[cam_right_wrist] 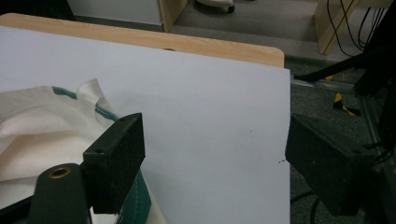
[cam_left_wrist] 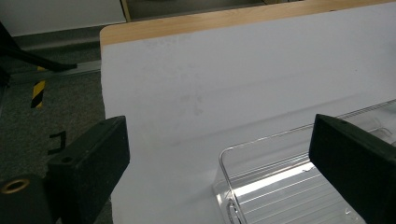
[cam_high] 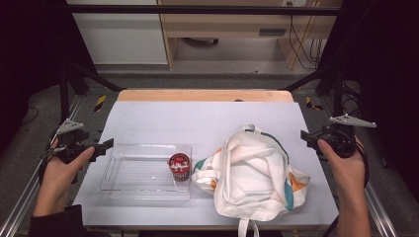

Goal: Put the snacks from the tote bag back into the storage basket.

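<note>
**benchrat:** Since the biggest thing comes first, that's the table with its pale grey-white sheet and wooden far edge [cam_high: 148, 118]. What's sitting on it?

**gripfan:** Biggest item is the floppy cream cloth backpack with teal and orange trim [cam_high: 257, 173], slumped on the right half of the sheet, straps toward the near edge. Left of it lies a clear rectangular plastic tray [cam_high: 143, 173], flat on the sheet. A small round red tin with a patterned lid [cam_high: 180, 165] stands inside the tray at its right end, just beside the bag.

**benchrat:** And the hands?

**gripfan:** The left gripper [cam_high: 106, 144] hangs off the table's left edge, jaws pointing at the tray's left end, not touching it. In the left gripper view its jaws stand wide apart with nothing between them, the tray's corner lying ahead on the sheet. The right gripper [cam_high: 305, 137] sits at the right edge, near the bag's far side. In the right gripper view its jaws are apart too, bare sheet between them, the bag's teal-edged cloth by one jaw. Can't tell if that jaw touches the cloth.
</note>
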Available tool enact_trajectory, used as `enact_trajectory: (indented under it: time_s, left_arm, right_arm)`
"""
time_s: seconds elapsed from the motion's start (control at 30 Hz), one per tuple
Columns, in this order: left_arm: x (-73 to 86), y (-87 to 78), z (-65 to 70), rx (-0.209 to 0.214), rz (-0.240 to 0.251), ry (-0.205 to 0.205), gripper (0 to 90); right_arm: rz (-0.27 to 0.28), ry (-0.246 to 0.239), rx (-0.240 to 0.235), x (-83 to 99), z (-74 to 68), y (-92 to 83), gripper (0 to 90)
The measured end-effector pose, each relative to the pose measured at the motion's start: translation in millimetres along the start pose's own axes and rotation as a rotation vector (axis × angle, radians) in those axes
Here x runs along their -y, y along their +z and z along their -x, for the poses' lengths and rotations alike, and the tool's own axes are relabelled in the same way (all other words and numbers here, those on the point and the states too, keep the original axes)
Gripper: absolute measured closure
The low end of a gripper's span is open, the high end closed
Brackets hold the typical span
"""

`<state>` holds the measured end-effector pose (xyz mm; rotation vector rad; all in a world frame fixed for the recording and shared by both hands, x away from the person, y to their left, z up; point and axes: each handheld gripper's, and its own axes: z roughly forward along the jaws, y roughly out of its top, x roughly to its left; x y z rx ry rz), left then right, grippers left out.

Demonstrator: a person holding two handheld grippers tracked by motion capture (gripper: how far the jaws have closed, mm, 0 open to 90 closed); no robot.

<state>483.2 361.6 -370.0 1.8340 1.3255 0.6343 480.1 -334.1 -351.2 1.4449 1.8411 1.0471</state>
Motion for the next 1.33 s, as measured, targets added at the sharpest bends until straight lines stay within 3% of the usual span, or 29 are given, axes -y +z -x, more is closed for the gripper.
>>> enact_trajectory:
  time_s: [0.3,0.47,0.77,1.33]
  left_arm:
    - [10.9,14.5,-8.0,-0.004,-0.042,-0.03,5.1]
    - [14.5,23.8,-5.5,0.004,-0.065,-0.026,5.1]
    - [20.6,37.5,-0.7,0.033,-0.115,0.004,5.1]
    - [22.2,40.1,-0.3,0.037,-0.127,0.007,5.1]
  right_arm:
    - [-0.038,0.043,-0.016,11.6,6.3,14.5,15.0]
    - [-0.05,0.067,-0.063,15.6,-0.3,26.0,11.5]
    - [-0.062,0.006,-0.116,16.7,-21.7,41.8,9.0]
    - [-0.16,-0.053,-0.175,26.9,-43.9,64.5,7.9]
